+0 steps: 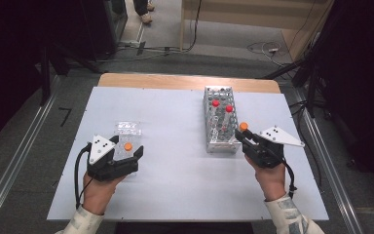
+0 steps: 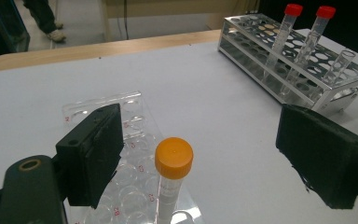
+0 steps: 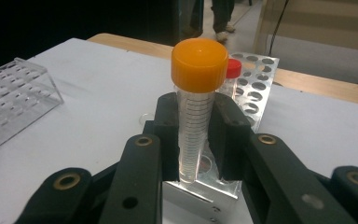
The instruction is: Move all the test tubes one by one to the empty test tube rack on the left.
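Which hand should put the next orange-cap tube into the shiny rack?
Probably the right. The right gripper is already clamped on an orange-capped tube beside the metal rack. The left gripper sits open, farther off, by the clear well plate.

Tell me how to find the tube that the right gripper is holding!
Look at the metal tube rack on the white table. At its near right corner, the right gripper pinches an upright clear tube. Its cap is orange, while the tubes standing in the rack wear red caps.
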Demonstrator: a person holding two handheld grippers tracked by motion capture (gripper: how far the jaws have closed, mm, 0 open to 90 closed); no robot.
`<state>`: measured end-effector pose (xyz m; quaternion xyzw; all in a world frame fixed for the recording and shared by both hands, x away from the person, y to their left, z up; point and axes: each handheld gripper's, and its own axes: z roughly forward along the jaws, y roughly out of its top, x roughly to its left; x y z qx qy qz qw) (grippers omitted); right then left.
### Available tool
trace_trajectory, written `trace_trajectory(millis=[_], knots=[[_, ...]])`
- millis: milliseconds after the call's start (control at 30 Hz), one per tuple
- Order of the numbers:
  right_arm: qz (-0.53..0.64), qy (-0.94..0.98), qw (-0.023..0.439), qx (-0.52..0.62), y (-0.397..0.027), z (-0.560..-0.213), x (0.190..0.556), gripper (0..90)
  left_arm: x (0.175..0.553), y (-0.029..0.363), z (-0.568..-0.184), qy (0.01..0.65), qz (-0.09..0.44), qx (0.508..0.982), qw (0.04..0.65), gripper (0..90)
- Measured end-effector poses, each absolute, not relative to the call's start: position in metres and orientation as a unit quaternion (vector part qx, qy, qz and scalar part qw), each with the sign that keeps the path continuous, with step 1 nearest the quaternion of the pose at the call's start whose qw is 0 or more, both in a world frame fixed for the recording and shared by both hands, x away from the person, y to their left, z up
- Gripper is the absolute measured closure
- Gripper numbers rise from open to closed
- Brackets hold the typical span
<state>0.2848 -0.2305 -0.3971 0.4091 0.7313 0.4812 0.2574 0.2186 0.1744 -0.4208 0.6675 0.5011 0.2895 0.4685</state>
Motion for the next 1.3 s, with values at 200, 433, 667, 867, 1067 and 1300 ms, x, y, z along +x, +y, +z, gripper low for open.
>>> trace_trajectory(millis=[200,433,667,867,1067,1300], knots=[[0.483,0.74,0.247,0.397,-0.225,-0.398,0.276,71.8,0.218,0.173,-0.421,0.501,0.289,0.667,0.47,15.3],[0.479,0.756,0.23,0.382,-0.211,-0.405,0.27,71.7,0.218,0.173,-0.42,0.499,0.288,0.669,0.47,15.4],[0.474,0.775,0.215,0.358,-0.189,-0.414,0.264,71.7,0.217,0.171,-0.42,0.497,0.287,0.67,0.471,15.5],[0.469,0.788,0.206,0.342,-0.172,-0.423,0.262,71.8,0.217,0.169,-0.421,0.495,0.285,0.673,0.471,15.5],[0.468,0.796,0.195,0.331,-0.158,-0.428,0.262,71.7,0.217,0.166,-0.421,0.492,0.283,0.674,0.472,15.5],[0.47,0.803,0.188,0.316,-0.143,-0.43,0.261,71.8,0.216,0.16,-0.42,0.484,0.278,0.679,0.476,15.8]])
